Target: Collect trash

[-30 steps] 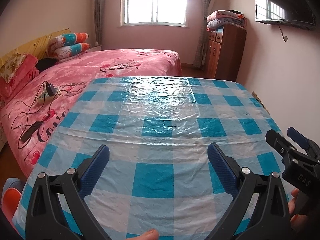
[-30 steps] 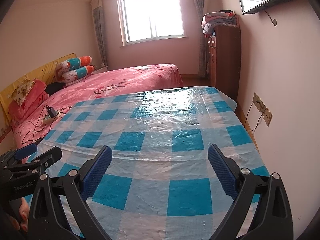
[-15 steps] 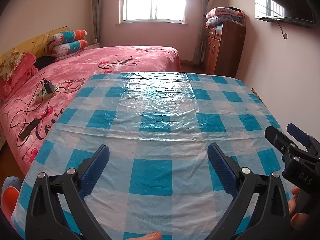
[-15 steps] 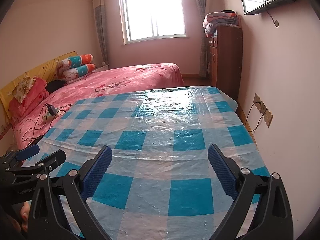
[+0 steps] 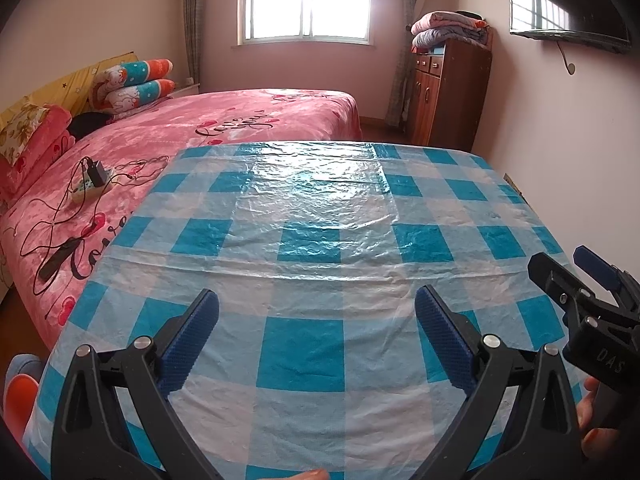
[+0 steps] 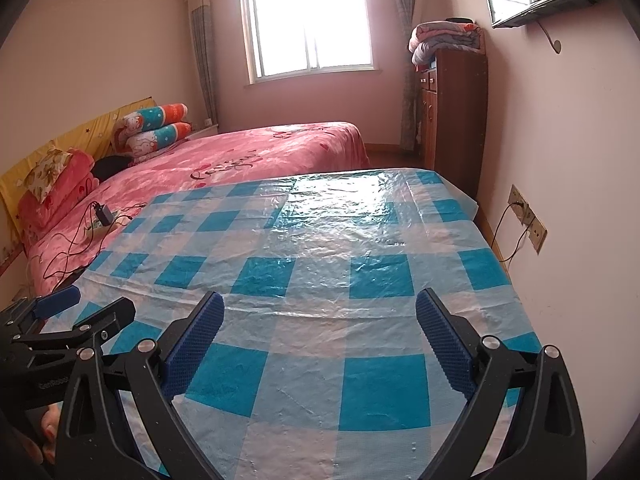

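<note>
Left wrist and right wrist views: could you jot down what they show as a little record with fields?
place: bedroom
table: covered by blue-and-white checked plastic tablecloth
trash: none seen on the cloth
left gripper: open, holds nothing, above the table's near edge
right gripper: open, holds nothing, beside the left one
bed: pink cover, left of the table
on bed: power strip with black cables
wall side: wooden cabinet topped with folded blankets

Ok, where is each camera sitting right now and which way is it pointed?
Left wrist: on the left gripper, open, facing across the blue checked tablecloth toward the window; the right gripper and fingertips show at right.
Right wrist: on the right gripper, open, same heading; left gripper at left.
Shared: tablecloth, pink bed, wooden cabinet.
</note>
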{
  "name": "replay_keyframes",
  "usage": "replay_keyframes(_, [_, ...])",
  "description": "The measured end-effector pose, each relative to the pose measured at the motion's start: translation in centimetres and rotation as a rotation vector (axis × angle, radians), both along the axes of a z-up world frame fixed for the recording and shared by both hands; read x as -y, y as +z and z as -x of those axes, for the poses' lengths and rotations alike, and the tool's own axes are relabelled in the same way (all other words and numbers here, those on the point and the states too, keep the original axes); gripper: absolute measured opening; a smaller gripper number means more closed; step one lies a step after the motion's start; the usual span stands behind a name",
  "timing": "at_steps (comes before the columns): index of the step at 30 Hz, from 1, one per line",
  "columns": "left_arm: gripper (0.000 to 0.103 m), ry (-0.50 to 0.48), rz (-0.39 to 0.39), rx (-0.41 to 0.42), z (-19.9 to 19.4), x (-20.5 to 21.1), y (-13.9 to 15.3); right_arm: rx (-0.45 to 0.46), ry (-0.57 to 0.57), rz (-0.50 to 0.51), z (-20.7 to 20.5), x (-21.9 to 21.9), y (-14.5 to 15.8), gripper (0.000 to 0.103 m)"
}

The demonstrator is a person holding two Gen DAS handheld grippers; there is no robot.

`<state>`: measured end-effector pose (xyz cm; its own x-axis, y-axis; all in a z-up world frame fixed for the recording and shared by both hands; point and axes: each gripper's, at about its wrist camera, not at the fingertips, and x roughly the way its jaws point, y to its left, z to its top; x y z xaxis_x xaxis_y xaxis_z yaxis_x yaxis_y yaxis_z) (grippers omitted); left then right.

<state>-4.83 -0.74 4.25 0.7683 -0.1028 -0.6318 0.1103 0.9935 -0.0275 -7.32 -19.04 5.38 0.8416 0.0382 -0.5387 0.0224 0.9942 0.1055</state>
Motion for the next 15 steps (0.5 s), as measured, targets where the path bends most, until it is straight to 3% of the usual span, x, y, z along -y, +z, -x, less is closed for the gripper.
replay_keyframes(15, [0.099,0.002,0.007,-0.014,-0.55,0.01,-0.57,-0.025,0.021,-0.007,-0.31,-0.51,-0.22,0.096])
